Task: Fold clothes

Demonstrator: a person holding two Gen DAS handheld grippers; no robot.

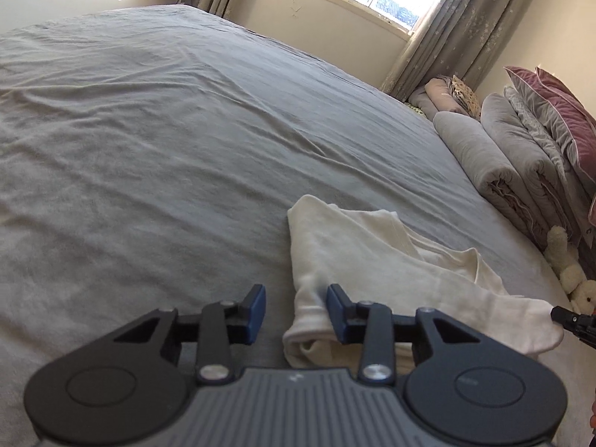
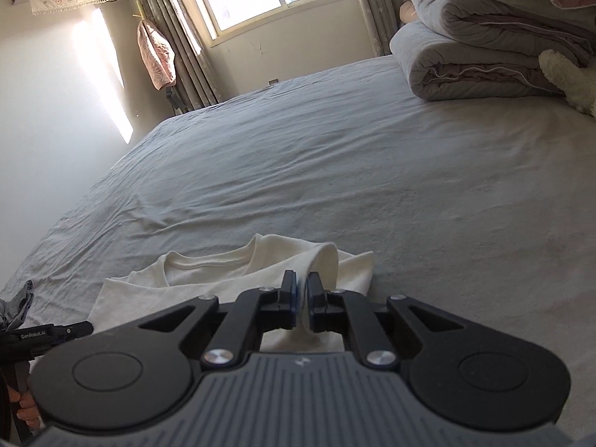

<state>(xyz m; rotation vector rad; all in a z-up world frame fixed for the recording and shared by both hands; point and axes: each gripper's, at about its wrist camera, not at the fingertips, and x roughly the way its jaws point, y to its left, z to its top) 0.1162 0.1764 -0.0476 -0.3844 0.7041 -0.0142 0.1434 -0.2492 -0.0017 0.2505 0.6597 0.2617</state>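
- The cream cotton T-shirt [image 1: 372,257] lies crumpled on the near part of the grey-sheeted bed [image 1: 167,130].
- Right gripper [image 2: 302,283]: jaws pinching a sleeve fold.
- Left gripper [image 1: 296,300]: jaws spread around a bunched sleeve; close fully on it before lifting.

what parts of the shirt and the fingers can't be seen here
- Left wrist view: near end of the cream shirt is hidden under the left gripper body.
- Left wrist view: right gripper is cut off by the edge; its fingers don't show.
- Right wrist view: shirt's lower part is hidden behind the right gripper.
- Right wrist view: left gripper shows only one dark end.
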